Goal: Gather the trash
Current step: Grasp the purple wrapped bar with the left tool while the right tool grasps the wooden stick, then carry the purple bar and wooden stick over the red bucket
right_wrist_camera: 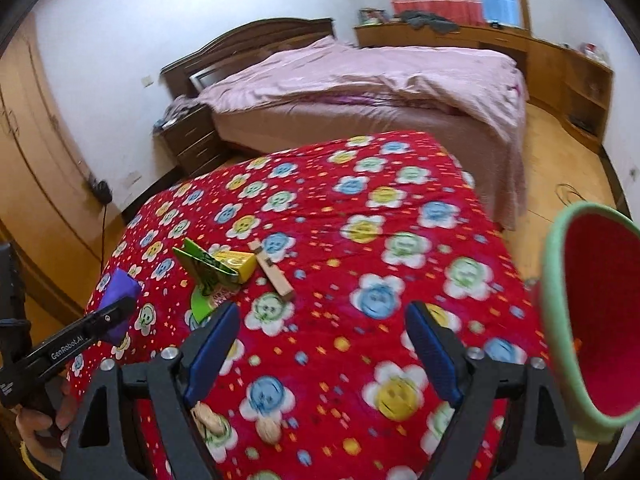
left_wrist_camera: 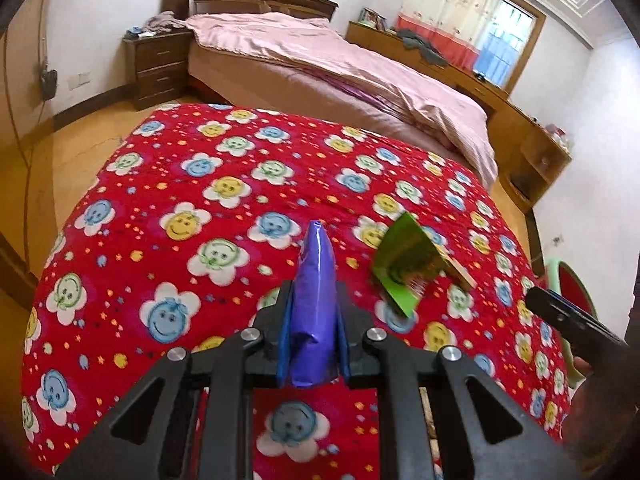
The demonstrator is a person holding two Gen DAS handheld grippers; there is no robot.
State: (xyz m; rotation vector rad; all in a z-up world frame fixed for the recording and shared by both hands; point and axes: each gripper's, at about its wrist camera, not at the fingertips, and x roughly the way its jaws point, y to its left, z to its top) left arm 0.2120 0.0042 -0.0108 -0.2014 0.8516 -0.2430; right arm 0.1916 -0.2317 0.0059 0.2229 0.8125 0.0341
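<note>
My left gripper [left_wrist_camera: 314, 300] is shut on a purple wrapper [left_wrist_camera: 314, 308] and holds it above the red flower-print cloth [left_wrist_camera: 200, 208]; the wrapper also shows in the right wrist view [right_wrist_camera: 117, 294], with the left gripper [right_wrist_camera: 120, 312] around it. A green packet [left_wrist_camera: 404, 268] lies to its right; in the right wrist view the green packet [right_wrist_camera: 208, 270] leans on a yellow box [right_wrist_camera: 240, 262] beside a wooden block [right_wrist_camera: 272, 270]. My right gripper [right_wrist_camera: 320, 344] is open and empty above the cloth. Two peanuts [right_wrist_camera: 240, 424] lie below it.
A red bin with a green rim [right_wrist_camera: 592, 320] stands at the table's right edge. A bed with pink covers [right_wrist_camera: 360, 88] is behind the table, with a nightstand [right_wrist_camera: 192, 140] and a wooden dresser [right_wrist_camera: 560, 68].
</note>
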